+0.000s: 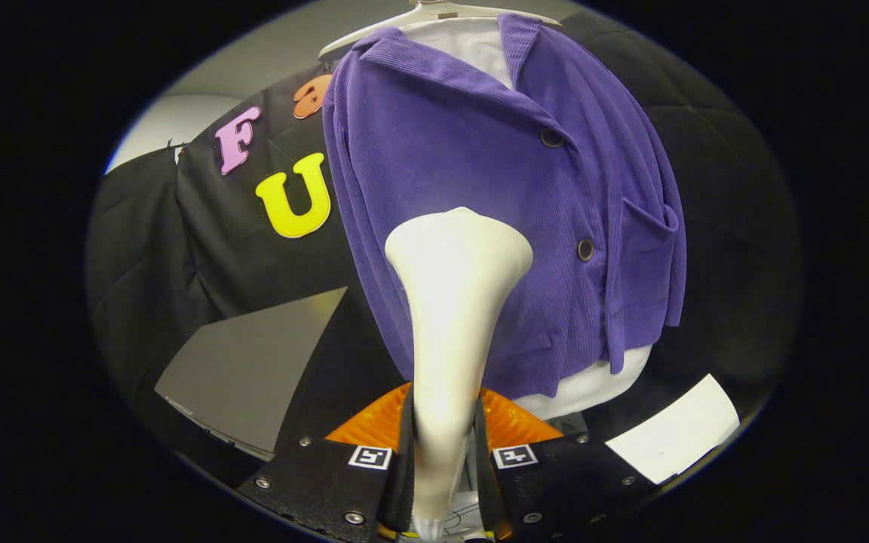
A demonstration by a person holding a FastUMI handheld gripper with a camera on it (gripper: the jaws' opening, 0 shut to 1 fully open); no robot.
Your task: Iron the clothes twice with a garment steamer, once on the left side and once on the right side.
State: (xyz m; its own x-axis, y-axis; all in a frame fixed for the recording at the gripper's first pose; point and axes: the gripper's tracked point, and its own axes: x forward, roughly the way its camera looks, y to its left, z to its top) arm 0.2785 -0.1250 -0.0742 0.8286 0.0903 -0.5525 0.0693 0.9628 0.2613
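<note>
The gripper (442, 467) has its jaws clamped on the smooth, rigid cream plastic steamer (453, 317) by its narrow neck, its flared head against the soft, hanging purple corduroy jacket (480, 166), which will likely yield under pressure.

1. The gripper (442, 460) has its fingers closed on the handle of the garment steamer (453, 302), one finger on each side.
2. The steamer rises from between the fingers, and its wide head stands in front of the jacket (495, 196), over the lower middle of the jacket's front.
3. The jacket hangs on a hanger (434, 15) above, over a shirt (472, 41) that shows at the neck and below the hem.
4. The jacket's two buttons and its pocket lie right of the steamer head.
5. The booth wall is behind the jacket.
6. A flat panel (253, 369) lies left of the fingers, a sheet (676, 437) right of them.
</note>
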